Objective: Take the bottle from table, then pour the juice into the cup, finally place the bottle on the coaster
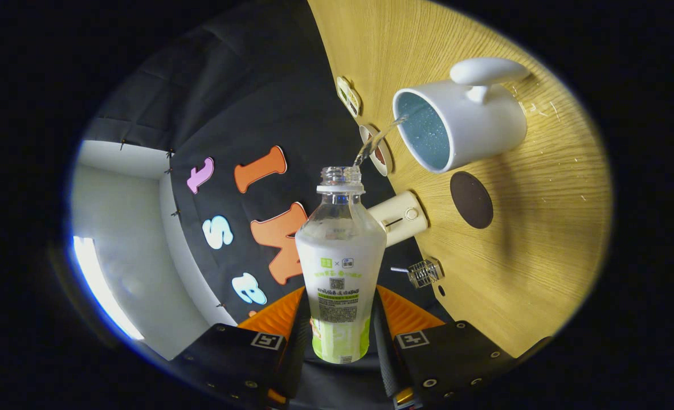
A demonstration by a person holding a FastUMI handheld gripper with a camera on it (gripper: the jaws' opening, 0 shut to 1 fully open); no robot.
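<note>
My gripper [339,330] is shut on a clear plastic bottle [340,250] with a white and green label, both fingers pressing its lower body. The view is rolled, so the wooden table [542,256] stands on edge beside the bottle. The bottle's open mouth [340,172] points toward a white mug [462,122] with a blue inside. A thin stream of clear liquid [376,139] runs from the mouth into the mug. A round dark brown coaster [472,200] lies flat on the table just beside the mug, beyond the fingers.
A cream cylindrical device [399,216] and a small clear ribbed object [424,272] sit near the table's edge close to the bottle. Two small flat items [348,95] [378,152] lie along that same edge. A pale wall [120,239] shows past the black cloth.
</note>
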